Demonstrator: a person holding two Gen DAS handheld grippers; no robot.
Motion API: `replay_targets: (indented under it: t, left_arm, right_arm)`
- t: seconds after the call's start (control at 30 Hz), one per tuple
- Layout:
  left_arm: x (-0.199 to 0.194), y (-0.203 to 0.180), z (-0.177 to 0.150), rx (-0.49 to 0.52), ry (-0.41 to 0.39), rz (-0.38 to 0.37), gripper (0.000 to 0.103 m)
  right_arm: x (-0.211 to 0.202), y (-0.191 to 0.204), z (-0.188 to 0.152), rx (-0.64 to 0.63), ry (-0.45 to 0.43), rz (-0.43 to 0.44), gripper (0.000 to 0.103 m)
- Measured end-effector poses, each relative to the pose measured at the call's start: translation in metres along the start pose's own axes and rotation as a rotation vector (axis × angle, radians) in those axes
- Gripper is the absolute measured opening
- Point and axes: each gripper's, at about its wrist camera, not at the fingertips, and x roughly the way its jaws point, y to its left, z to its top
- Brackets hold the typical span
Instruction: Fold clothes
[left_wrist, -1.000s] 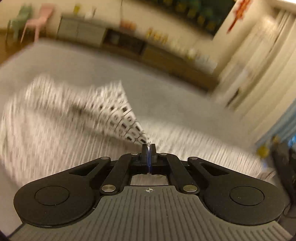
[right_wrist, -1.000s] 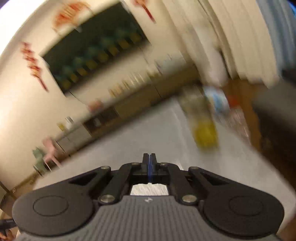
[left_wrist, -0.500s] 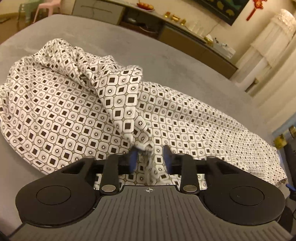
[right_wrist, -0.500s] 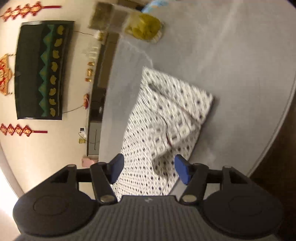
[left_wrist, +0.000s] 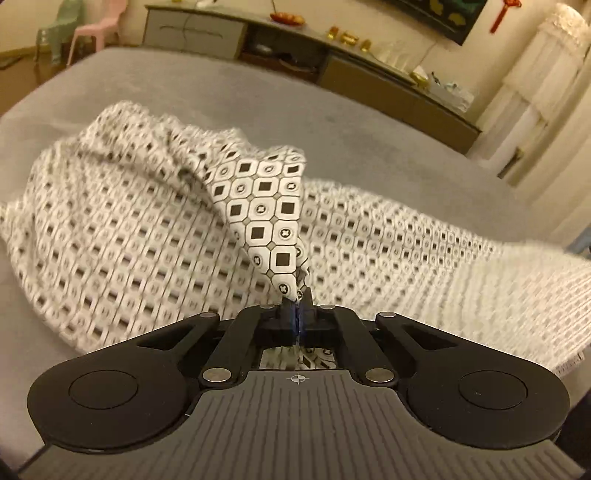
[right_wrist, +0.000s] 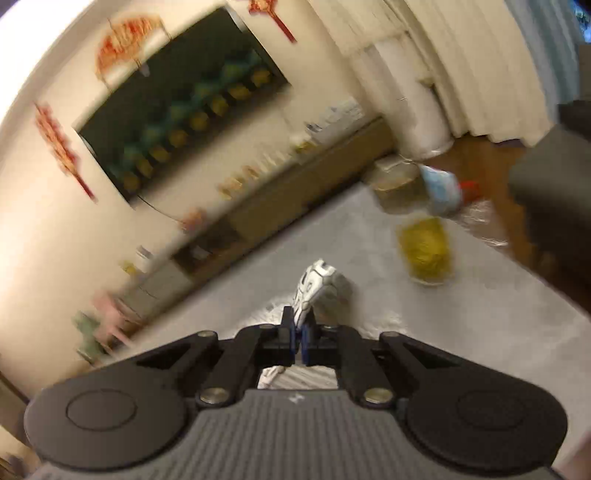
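A white garment with a black square-and-circle print (left_wrist: 122, 236) lies spread over a grey surface (left_wrist: 236, 92) in the left wrist view. My left gripper (left_wrist: 297, 314) is shut on a raised corner of the garment (left_wrist: 266, 206), which stands up in a peak in front of the fingers. In the right wrist view my right gripper (right_wrist: 299, 325) is shut on a small bunched piece of the same patterned cloth (right_wrist: 314, 284), held above the grey surface (right_wrist: 461, 332). That view is blurred and tilted.
A long low cabinet (left_wrist: 332, 62) with small items runs along the far wall. A green chair (left_wrist: 59, 29) and a pink one (left_wrist: 99, 29) stand at the far left. A yellow bag (right_wrist: 424, 251) and other bundles sit at the surface's far right edge. Curtains (left_wrist: 546, 92) hang at the right.
Half a second ago both grippers stood open over the cloth; now each has shut on a piece of it and lifted. The right view has swung up toward the wall.
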Motion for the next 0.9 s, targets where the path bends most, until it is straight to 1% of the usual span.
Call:
replay_targets:
  t: [0.07, 0.13, 0.17, 0.2, 0.3, 0.4, 0.43, 0.5, 0.53, 0.6, 0.67, 0.7, 0.73, 0.77, 0.8, 0.9]
  left_arm:
    - [0.002, 0.001, -0.002, -0.006, 0.006, 0.0, 0.0]
    - [0.004, 0.002, -0.004, -0.011, 0.011, 0.0, 0.0]
    - [0.004, 0.003, -0.005, -0.014, 0.014, 0.0, 0.0]
    - [0.005, 0.003, -0.006, -0.017, 0.017, 0.0, 0.0]
    - [0.008, 0.005, -0.009, -0.025, 0.025, 0.0, 0.0]
    - [0.011, 0.006, -0.012, -0.034, 0.033, 0.0, 0.0]
    - [0.012, 0.007, -0.013, -0.037, 0.036, 0.0, 0.0]
    - [0.013, 0.008, -0.015, -0.042, 0.042, 0.0, 0.0]
    - [0.014, 0.009, -0.016, -0.045, 0.045, 0.0, 0.0]
    - [0.014, 0.01, -0.017, -0.052, 0.045, -0.003, 0.0]
    - [0.011, 0.014, -0.019, -0.059, 0.043, -0.008, 0.0]
    - [0.01, 0.016, -0.019, -0.06, 0.041, -0.011, 0.0]
    - [0.01, 0.017, -0.018, -0.059, 0.04, -0.014, 0.0]
    - [0.01, 0.017, -0.018, -0.06, 0.038, -0.017, 0.0]
    - [0.009, 0.017, -0.018, -0.061, 0.035, -0.019, 0.0]
    - [0.009, 0.016, -0.018, -0.062, 0.031, -0.025, 0.0]
  right_arm:
    - [0.027, -0.034, -0.019, 0.091, 0.117, -0.091, 0.003]
    - [0.047, -0.056, -0.037, 0.133, 0.18, -0.155, 0.003]
    - [0.052, -0.064, -0.045, 0.168, 0.205, -0.166, 0.003]
    - [0.053, -0.067, -0.049, 0.188, 0.205, -0.166, 0.003]
    - [0.047, -0.062, -0.049, 0.179, 0.176, -0.17, 0.003]
    - [0.024, -0.056, -0.051, 0.1, 0.119, -0.175, 0.003]
    - [0.02, -0.055, -0.053, 0.084, 0.125, -0.192, 0.003]
    - [0.025, -0.06, -0.061, 0.07, 0.175, -0.242, 0.003]
    - [0.027, -0.065, -0.062, 0.073, 0.192, -0.257, 0.002]
    - [0.023, -0.061, -0.062, 0.051, 0.196, -0.263, 0.004]
    - [0.02, -0.053, -0.06, 0.017, 0.211, -0.285, 0.009]
    - [0.018, -0.047, -0.056, -0.019, 0.185, -0.319, 0.017]
    - [0.012, -0.038, -0.049, -0.053, 0.114, -0.363, 0.03]
    - [0.0, -0.029, -0.042, -0.083, 0.031, -0.394, 0.04]
    - [-0.008, -0.022, -0.035, -0.107, -0.034, -0.403, 0.052]
    - [0.001, -0.001, -0.01, -0.215, -0.076, -0.343, 0.056]
